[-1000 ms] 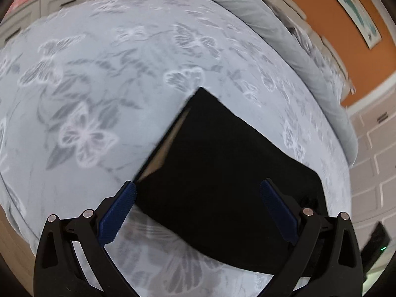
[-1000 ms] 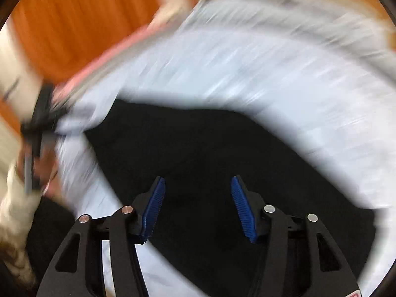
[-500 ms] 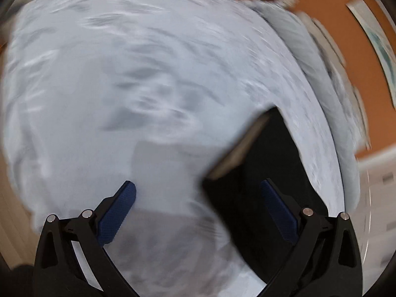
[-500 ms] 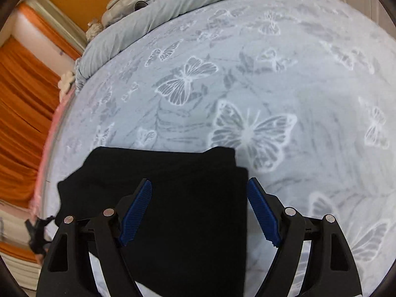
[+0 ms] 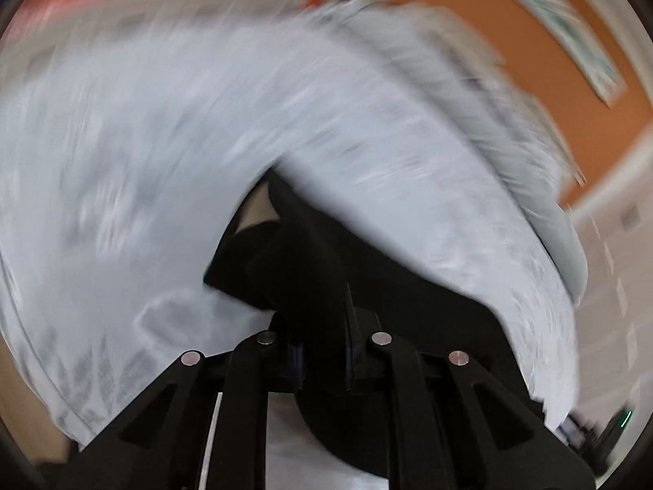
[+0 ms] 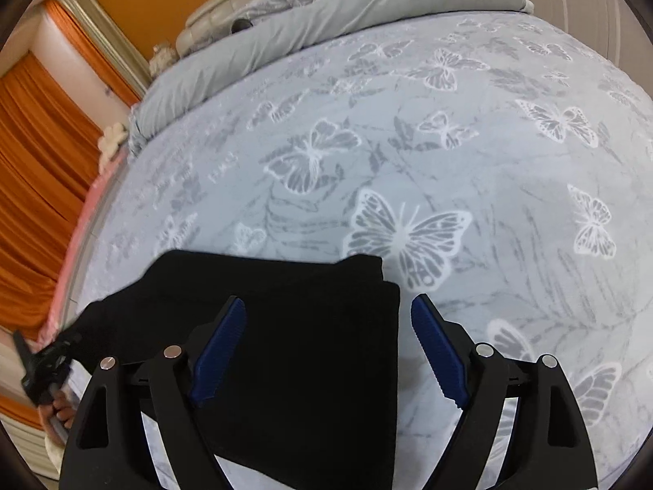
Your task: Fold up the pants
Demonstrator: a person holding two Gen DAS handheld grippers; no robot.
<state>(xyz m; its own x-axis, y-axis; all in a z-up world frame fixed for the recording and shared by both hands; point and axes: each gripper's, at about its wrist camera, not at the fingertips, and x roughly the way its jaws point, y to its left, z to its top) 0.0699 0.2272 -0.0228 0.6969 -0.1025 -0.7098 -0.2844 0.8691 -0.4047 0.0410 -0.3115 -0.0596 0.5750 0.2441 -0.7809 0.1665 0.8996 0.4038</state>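
Black pants (image 6: 294,310) lie folded on the butterfly-print bed (image 6: 469,130). My right gripper (image 6: 326,351) is open just above them, its blue fingers (image 6: 436,351) straddling the pants' right edge. In the blurred left wrist view my left gripper (image 5: 322,363) is shut on the pants (image 5: 347,269), and the cloth is bunched and lifted at the jaws. The left gripper also shows in the right wrist view (image 6: 45,363), at the pants' far left corner.
A grey duvet (image 6: 310,32) is rolled along the head of the bed, with a padded headboard (image 6: 228,8) behind it. Orange curtains (image 6: 28,155) hang at the left. The bed's near edge runs along the left of the pants.
My left gripper has closed on the pants' edge and swings fast, blurring its view. My right gripper has steadied over the pants and stays open.
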